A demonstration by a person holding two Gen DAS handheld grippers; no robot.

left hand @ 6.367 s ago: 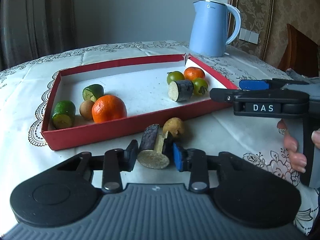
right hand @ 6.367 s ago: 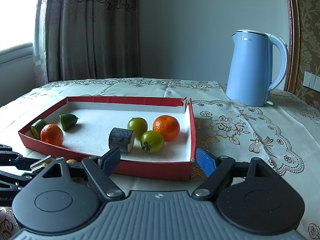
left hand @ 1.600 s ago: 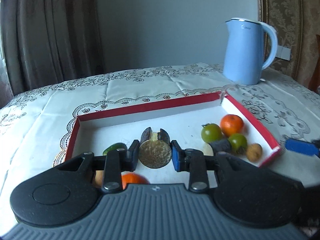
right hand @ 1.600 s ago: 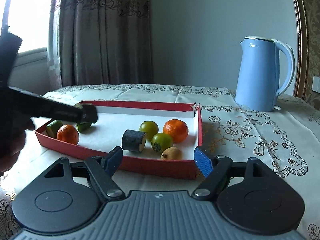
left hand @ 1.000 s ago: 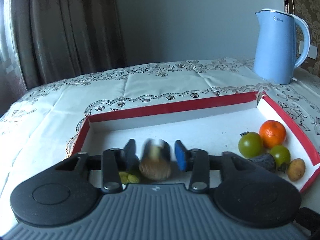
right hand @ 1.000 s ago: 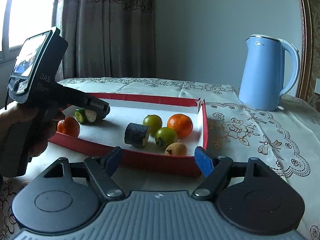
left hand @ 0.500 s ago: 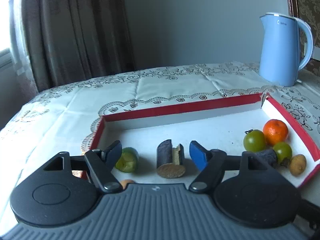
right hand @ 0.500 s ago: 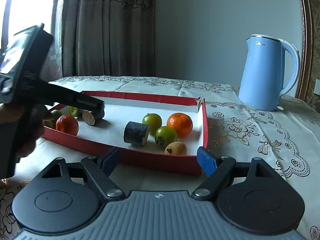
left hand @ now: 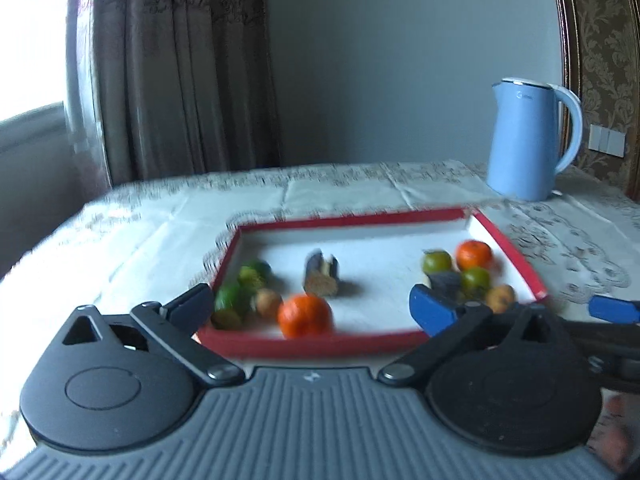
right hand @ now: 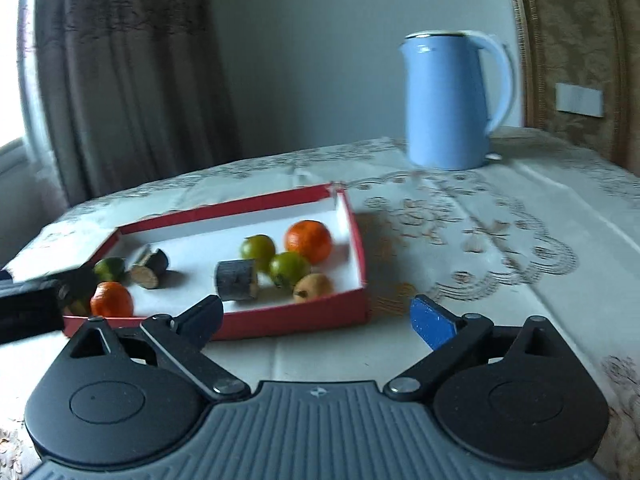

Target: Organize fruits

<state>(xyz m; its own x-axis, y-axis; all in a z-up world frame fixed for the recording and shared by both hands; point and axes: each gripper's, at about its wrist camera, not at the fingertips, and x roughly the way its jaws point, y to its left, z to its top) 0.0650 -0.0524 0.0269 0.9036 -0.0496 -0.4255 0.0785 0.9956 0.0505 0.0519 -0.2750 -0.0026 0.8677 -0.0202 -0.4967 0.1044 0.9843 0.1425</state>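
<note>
The left gripper [left hand: 310,306] had just been spreading its fingers and now stood wide apart with nothing between them; it had drawn back from the red tray [left hand: 304,343], leaving the dark cane piece [left hand: 321,274] it had carried lying inside, left of centre, apart from both pads; the right gripper [right hand: 316,320] had also just been widening, its fingers empty and apart before the tray's near wall; in the left group an orange [left hand: 305,315], limes [left hand: 228,304] and a small brown fruit [left hand: 268,301] sat near the front; the right cluster, partly hidden behind the blue pad, blurred together; the far kettle [left hand: 524,140] stood on the tablecloth [right hand: 500,248]; a person's hand at the left view's right edge was cut off and smeared.
</note>
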